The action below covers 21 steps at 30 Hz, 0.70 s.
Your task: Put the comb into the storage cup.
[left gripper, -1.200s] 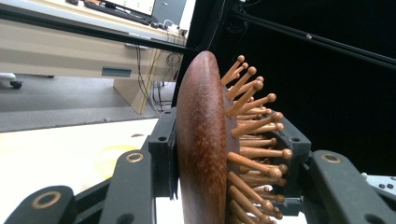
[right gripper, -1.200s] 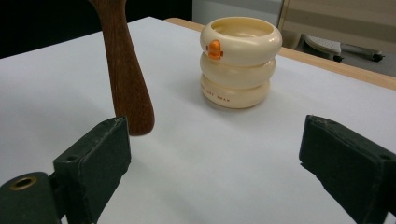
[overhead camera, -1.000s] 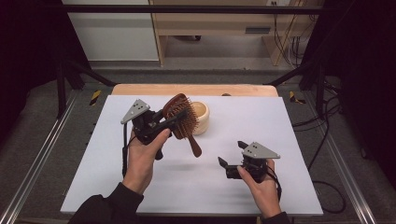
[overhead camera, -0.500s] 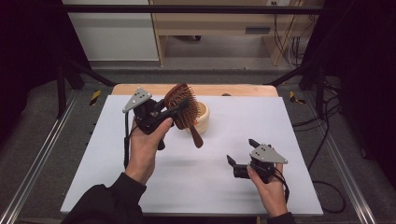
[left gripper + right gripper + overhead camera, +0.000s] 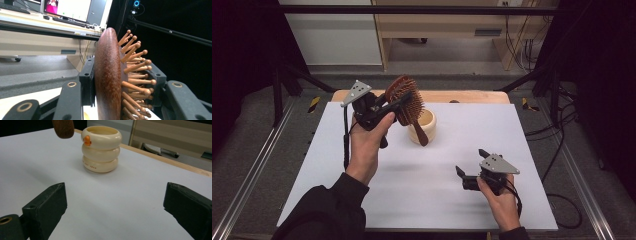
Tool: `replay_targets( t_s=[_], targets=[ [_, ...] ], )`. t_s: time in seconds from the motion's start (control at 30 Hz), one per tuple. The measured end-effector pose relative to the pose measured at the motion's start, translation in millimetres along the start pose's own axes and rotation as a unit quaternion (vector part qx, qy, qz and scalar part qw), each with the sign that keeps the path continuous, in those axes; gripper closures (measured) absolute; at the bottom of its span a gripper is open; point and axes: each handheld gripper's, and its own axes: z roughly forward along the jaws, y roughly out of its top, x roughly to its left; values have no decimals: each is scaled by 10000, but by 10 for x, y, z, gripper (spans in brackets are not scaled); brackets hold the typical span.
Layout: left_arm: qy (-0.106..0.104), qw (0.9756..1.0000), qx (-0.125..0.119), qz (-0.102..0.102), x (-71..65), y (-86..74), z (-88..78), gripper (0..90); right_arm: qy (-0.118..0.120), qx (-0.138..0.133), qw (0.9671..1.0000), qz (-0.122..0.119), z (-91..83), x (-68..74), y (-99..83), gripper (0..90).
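A dark wooden hairbrush with wooden pins is held in the air, head up and handle slanting down. My left gripper is shut on its head. In the left gripper view the brush stands edge-on between the jaws of the left gripper, pins pointing right. Below the handle stands a cream ringed cup on the white table. My right gripper rests low at the front right, open, with nothing in it. In the right gripper view the cup stands ahead of the right gripper, and the brush handle tip hangs at its upper left.
A wooden strip runs along the table's far edge. Metal rails flank the table on both sides. Cables lie on the floor at the right. A desk with a monitor stands beyond.
My left gripper has lifted the brush higher and farther back, so its handle now hangs over the cup. The right gripper has drifted slightly right and stays open.
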Motion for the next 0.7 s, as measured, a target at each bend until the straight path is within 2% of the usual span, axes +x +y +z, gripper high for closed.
replay_targets(
  t_s=[0.13,0.3,0.4,0.7],
  targets=[
    [53,9999,-54,-70,56,56,54,520,-13,-18,10000,55,8,3,-3,49],
    [134,9998,-115,-61,112,117,131,520,-7,-30,10000,54,17,7,-5,49],
    [144,9996,-203,-150,139,147,172,520,-7,-31,10000,55,19,6,-6,49],
    [297,9990,-310,-111,172,218,305,519,-31,-61,9999,130,14,-6,-5,49]
  ],
)
